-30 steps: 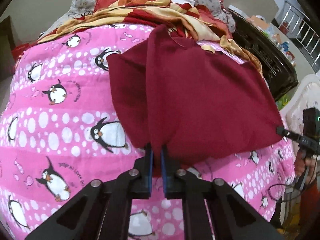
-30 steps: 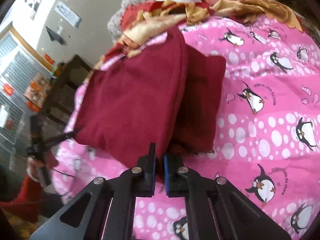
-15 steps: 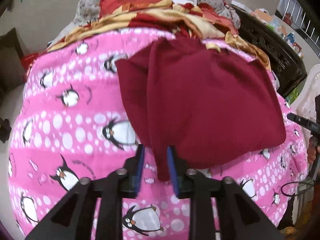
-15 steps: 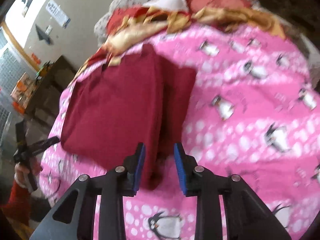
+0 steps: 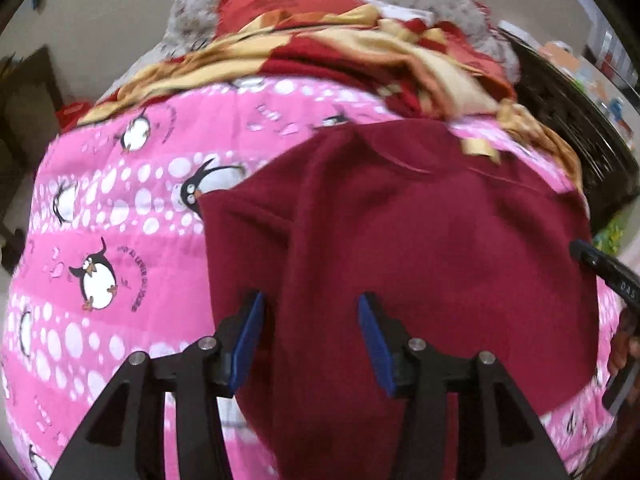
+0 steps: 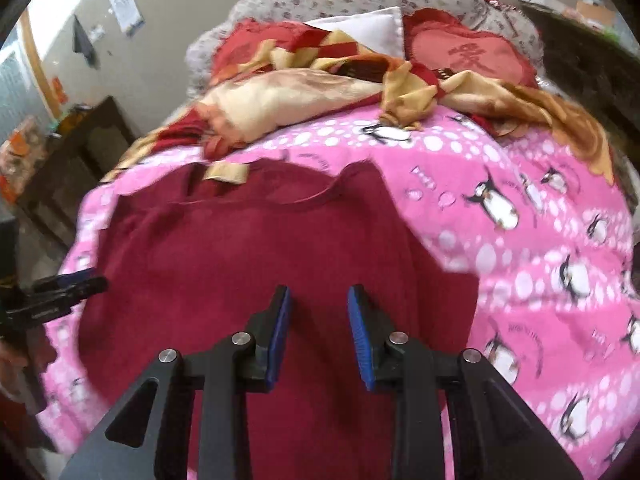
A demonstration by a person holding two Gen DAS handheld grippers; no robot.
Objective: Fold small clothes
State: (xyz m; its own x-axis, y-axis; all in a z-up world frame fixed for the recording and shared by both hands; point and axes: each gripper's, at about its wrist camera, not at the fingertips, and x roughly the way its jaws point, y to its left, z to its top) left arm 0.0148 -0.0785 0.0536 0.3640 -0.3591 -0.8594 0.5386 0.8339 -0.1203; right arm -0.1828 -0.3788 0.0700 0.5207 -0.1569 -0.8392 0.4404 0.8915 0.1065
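A dark red shirt (image 5: 420, 248) lies on the pink penguin blanket (image 5: 120, 216), one side folded over the body, neckline at the far end. My left gripper (image 5: 310, 330) is open and empty, its blue pads over the shirt's near edge by the fold. In the right wrist view the same shirt (image 6: 240, 256) lies flat, and my right gripper (image 6: 318, 330) is open and empty above its near part. Each gripper shows at the edge of the other's view, the right one (image 5: 600, 268) and the left one (image 6: 60, 292).
A red and gold crumpled blanket (image 6: 312, 92) and red pillows (image 6: 468, 56) lie at the far end of the bed. A dark cabinet (image 6: 72, 168) stands beside the bed. A dark piece of furniture (image 5: 568, 128) stands on the shirt's far side.
Both grippers were shut on the shirt's near edge a second ago. They have opened, let the shirt drop onto the blanket, and moved in over it.
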